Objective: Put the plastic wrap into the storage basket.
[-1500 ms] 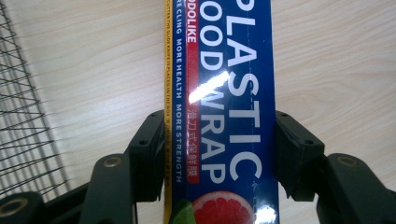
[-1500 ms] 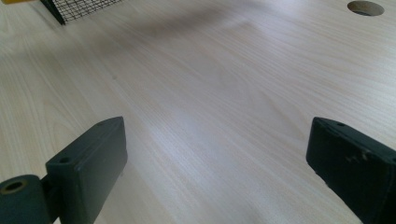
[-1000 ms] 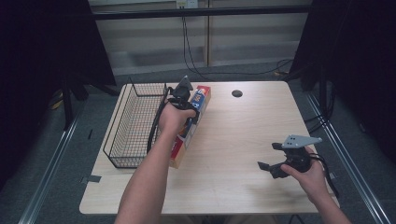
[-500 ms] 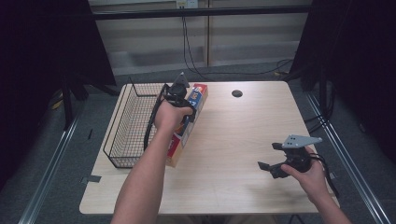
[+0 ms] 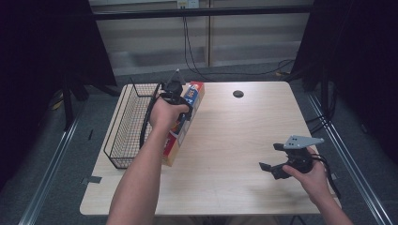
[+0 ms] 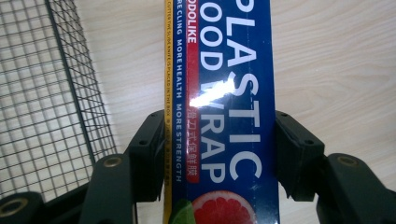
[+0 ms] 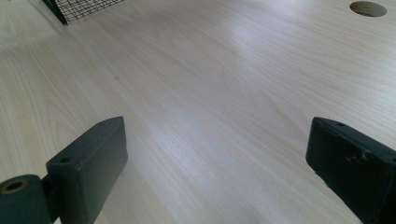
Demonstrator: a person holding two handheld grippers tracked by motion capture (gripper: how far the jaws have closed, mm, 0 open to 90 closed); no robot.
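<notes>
between left claw (image 6: 219,154) jaws: plastic wrap box (image 6: 224,93), clamped

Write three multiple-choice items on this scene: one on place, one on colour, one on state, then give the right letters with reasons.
1. Where is the wire basket?
A. At the table's left edge
B. By the round hole
C. Under the right claw

2. What is the main colour of the plastic wrap box face?
A. Green
B. Blue
C. White

3. How does the right claw stand?
A. Shut on the box
B. Shut on nothing
C. Open over bare table

Answers: A, the high view shows it along the left edge; B, the left gripper view shows a blue face between the left claw jaws; C, its jaws stand wide apart above the table.
</notes>
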